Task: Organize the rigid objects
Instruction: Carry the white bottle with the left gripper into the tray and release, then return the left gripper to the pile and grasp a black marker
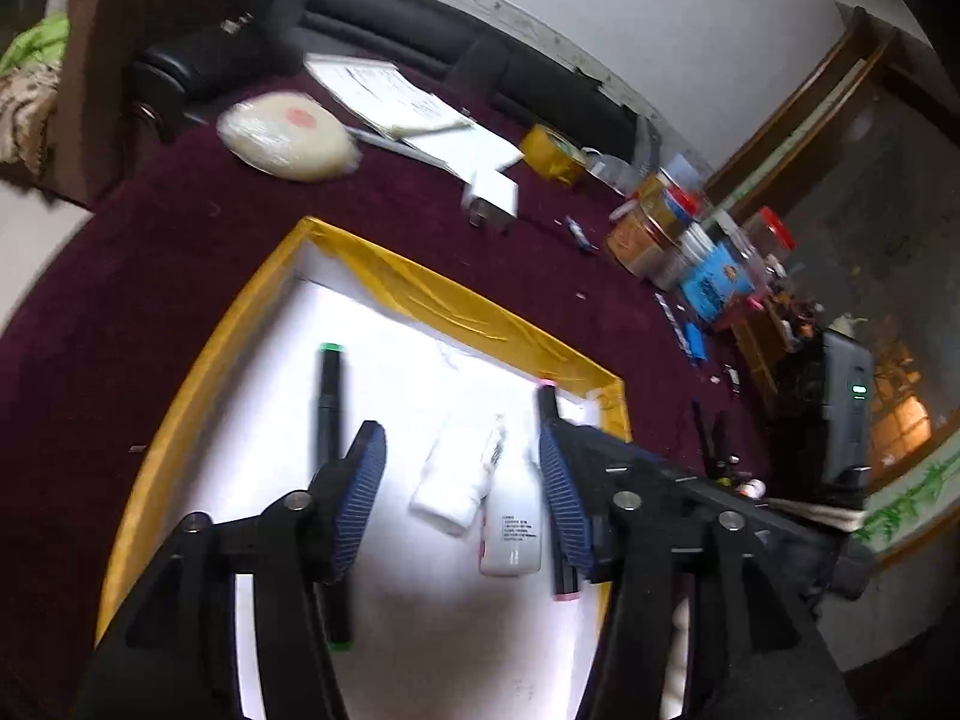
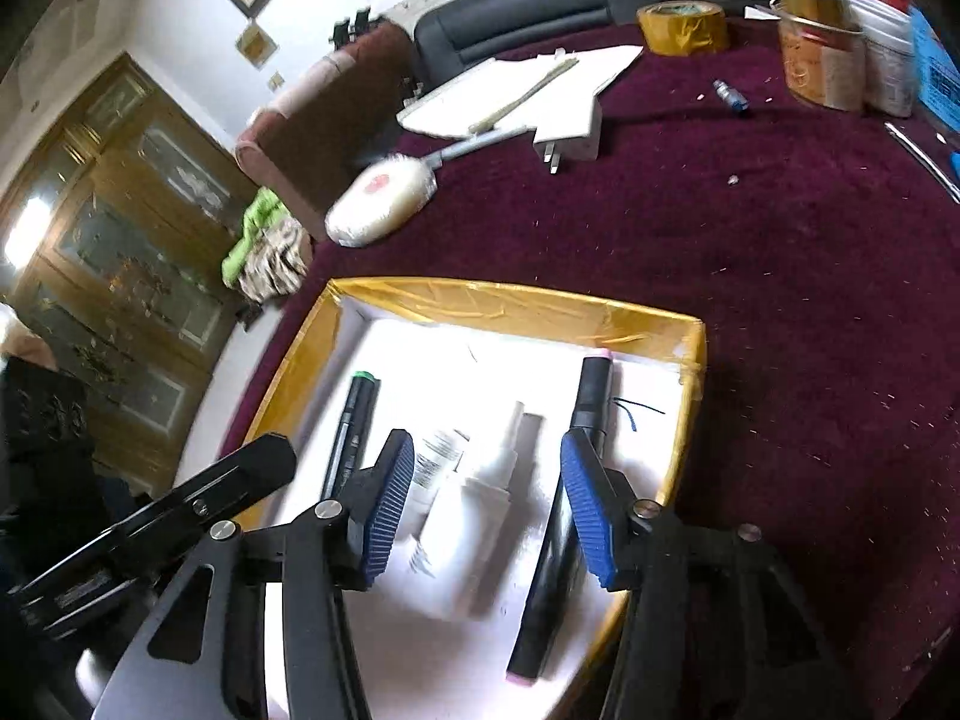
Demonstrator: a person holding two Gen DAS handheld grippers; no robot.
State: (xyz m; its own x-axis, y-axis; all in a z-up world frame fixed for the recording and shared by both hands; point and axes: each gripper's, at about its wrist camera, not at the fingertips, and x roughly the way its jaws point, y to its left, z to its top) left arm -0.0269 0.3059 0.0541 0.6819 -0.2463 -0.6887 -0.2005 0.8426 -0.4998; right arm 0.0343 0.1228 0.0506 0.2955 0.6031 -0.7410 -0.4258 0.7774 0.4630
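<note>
Both tools hang over a shallow white tray [image 1: 420, 630] edged in yellow tape, which sits on a dark maroon tablecloth [image 1: 180, 240].

The left gripper [image 1: 462, 498] has its blue ribbed pads spread wide with nothing between them touching either pad. Directly below the gap lie two white items side by side: a small white bottle [image 1: 511, 516] with printed text on its label, and a stubbier white tube [image 1: 450, 480] just to its left, the two touching or nearly so. A black marker with green caps [image 1: 329, 420] lies lengthwise under and beyond the left pad. A second black marker with pink caps [image 1: 558, 564] runs under the right pad, mostly hidden by it.

The right gripper [image 2: 486, 504] is likewise spread apart and holds nothing. Between its pads, lower in the tray, the white bottle [image 2: 474, 516] points its narrow nozzle away, with the labelled white tube [image 2: 432, 468] against its left side. The green-capped marker [image 2: 351, 432] lies just outside the left pad; the pink-capped marker [image 2: 558, 528] lies along the inner face of the right pad, extending past it both ways. All four items run roughly parallel.

Beyond the tray, on the cloth, are a wrapped pale round object [image 2: 381, 198], a white plug adapter [image 2: 570, 132], papers [image 1: 390, 102], a roll of yellow tape [image 2: 681, 27] and jars [image 2: 822, 54].
</note>
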